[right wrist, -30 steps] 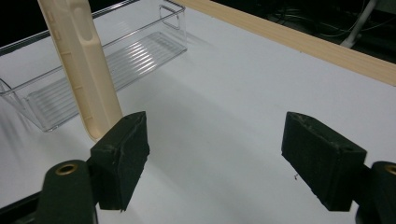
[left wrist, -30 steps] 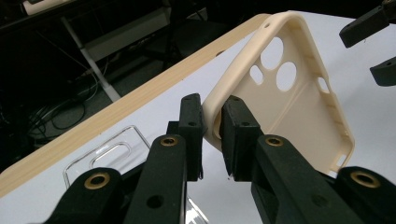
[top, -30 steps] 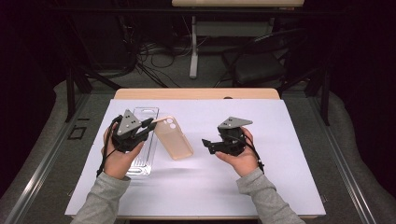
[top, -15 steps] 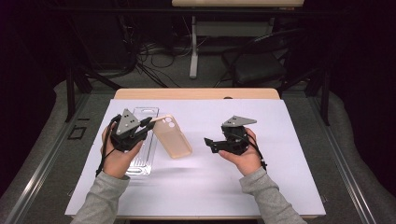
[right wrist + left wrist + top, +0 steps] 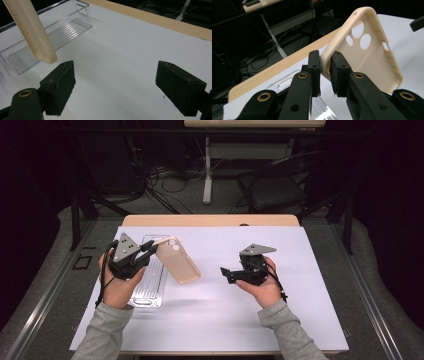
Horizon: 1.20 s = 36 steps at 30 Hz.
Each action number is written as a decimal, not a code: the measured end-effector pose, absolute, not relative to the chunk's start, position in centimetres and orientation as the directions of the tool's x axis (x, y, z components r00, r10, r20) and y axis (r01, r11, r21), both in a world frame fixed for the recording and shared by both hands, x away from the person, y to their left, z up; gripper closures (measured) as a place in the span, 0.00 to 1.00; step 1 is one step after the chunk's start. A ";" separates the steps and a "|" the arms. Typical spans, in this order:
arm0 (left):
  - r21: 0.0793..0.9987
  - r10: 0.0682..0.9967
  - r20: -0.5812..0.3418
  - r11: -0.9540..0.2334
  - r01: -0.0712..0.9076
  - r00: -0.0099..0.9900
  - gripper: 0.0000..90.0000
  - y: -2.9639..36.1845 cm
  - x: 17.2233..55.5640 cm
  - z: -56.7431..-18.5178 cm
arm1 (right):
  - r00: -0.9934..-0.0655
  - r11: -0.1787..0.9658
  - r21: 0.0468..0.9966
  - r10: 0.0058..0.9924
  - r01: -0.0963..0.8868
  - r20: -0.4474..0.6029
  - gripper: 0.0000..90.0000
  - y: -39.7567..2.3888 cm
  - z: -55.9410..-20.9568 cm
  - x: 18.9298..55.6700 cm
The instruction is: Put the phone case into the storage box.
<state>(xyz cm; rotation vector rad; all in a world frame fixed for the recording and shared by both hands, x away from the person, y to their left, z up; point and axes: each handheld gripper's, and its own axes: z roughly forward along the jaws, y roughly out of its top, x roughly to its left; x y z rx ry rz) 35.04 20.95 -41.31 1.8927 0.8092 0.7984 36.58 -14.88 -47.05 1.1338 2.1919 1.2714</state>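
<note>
A cream phone case (image 5: 178, 263) hangs tilted above the white sheet, camera cut-outs uppermost. My left gripper (image 5: 150, 249) is shut on the case's corner edge; in the left gripper view the two pads (image 5: 314, 67) pinch the rim of the case (image 5: 372, 57). My right gripper (image 5: 225, 274) is held to the right of the case, apart from it, pointing left at it. Its jaws have just been opening and stand wide with nothing between them. In the right gripper view, the right gripper (image 5: 117, 80) has bare sheet between its pads, and the case's lower end (image 5: 32, 32) hangs at upper left.
A clear plastic tray (image 5: 150, 287) lies on the sheet under and behind the left hand, also seen as the clear tray (image 5: 50, 37). The white sheet (image 5: 225, 320) covers a wooden table (image 5: 210, 220). Chairs, cables and table legs stand beyond the far edge.
The left gripper has drifted slightly left with the case, widening the gap to the right gripper. The right gripper has stayed put, its jaws spreading a little.
</note>
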 end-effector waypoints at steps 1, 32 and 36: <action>0.900 0.791 0.202 -0.383 0.209 0.578 0.88 21.0 35.3 -41.1 | -0.613 0.274 0.844 0.786 0.461 0.079 0.17 -14.9 -47.1 36.6; 0.774 0.658 0.384 -0.612 0.162 0.648 0.88 19.4 41.0 -38.4 | -0.588 0.267 0.833 0.805 0.485 0.085 0.13 -15.6 -47.6 37.1; 0.775 0.656 0.379 -0.610 0.163 0.653 0.88 19.2 41.4 -38.0 | -0.580 0.261 0.830 0.810 0.493 0.090 0.13 -15.5 -47.8 37.0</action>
